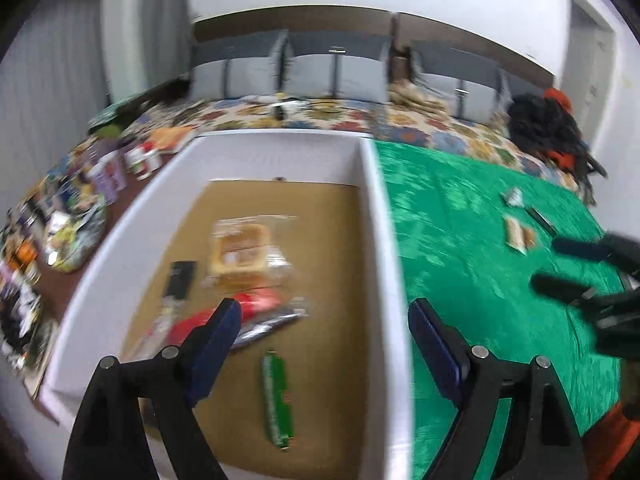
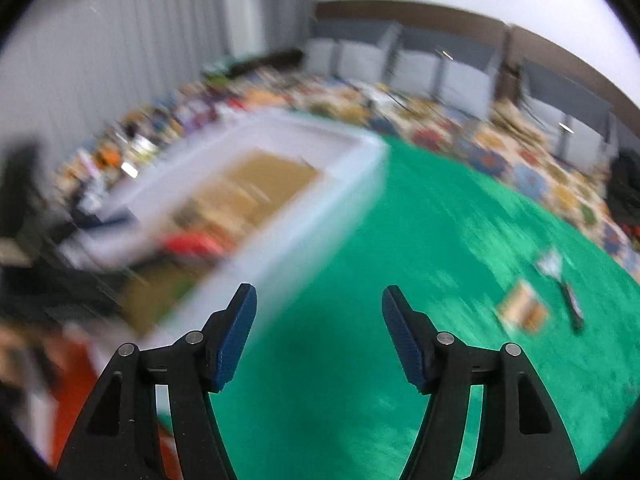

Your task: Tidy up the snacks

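A white box (image 1: 376, 216) with a brown cardboard floor holds several snacks: a clear pack of biscuits (image 1: 242, 250), a red packet (image 1: 256, 304), a small black packet (image 1: 180, 278) and a green bar (image 1: 277, 394). My left gripper (image 1: 324, 314) is open and empty above the box's near right part. My right gripper (image 2: 319, 302) is open and empty over the green cloth (image 2: 400, 240); it also shows in the left wrist view (image 1: 576, 268). On the cloth lie a tan snack pack (image 2: 522, 308), a silver wrapper (image 2: 552, 264) and a thin dark stick (image 2: 572, 306). The right wrist view is blurred.
A row of assorted packaged goods (image 1: 60, 216) lines the table left of the box. A patterned cloth (image 1: 320, 114) covers the far part, with grey chairs (image 1: 336, 68) behind. A dark bag (image 1: 544, 124) sits at the far right.
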Available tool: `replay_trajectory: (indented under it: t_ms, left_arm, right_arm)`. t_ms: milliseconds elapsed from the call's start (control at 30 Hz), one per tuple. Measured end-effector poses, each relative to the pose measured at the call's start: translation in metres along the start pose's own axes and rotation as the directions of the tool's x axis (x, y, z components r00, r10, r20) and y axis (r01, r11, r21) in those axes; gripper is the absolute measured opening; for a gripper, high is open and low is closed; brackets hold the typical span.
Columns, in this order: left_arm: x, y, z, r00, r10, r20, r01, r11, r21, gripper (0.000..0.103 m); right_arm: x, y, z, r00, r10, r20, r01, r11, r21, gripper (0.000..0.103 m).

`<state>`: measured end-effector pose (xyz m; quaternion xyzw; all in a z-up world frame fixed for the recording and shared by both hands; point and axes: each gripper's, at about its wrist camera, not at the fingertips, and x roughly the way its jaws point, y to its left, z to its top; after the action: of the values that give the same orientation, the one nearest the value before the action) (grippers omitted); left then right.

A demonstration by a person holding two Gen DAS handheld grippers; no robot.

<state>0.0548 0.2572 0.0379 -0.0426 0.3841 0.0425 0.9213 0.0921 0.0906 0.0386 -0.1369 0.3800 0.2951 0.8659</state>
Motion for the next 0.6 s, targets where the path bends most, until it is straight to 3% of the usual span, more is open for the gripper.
replay_trajectory:
  t_ms: [100,300,467,600]
  left_arm:
    - [0.013,-0.024,-0.007,1.0,-0.017,-0.013,0.018,0.999,0.048,0.085]
    - [0.031,-0.056,-0.016,0.997,0.066,-0.049,-0.059,0.989,0.138,0.085]
    - [0.032,-0.055,-0.015,0.994,0.086,-0.067,-0.076,0.988,0.137,0.085]
    - [0.006,-0.06,-0.01,0.984,0.173,0.045,-0.177,0.979,0.101,0.085]
  right_arm:
    - [0.017,-0.052,-0.059,0.99,-0.111,-0.082,0.113,0.993,0.021,0.069]
    - [0.002,-0.163,-0.155,0.945,-0.279,-0.169,0.303,0.942,0.143,0.069]
    - [-0.019,-0.244,-0.193,0.909,-0.368,-0.197,0.413,0.856,0.31,0.069]
    - [-0.03,-0.285,-0.208,0.896,-0.4,-0.194,0.445,0.79,0.423,0.069]
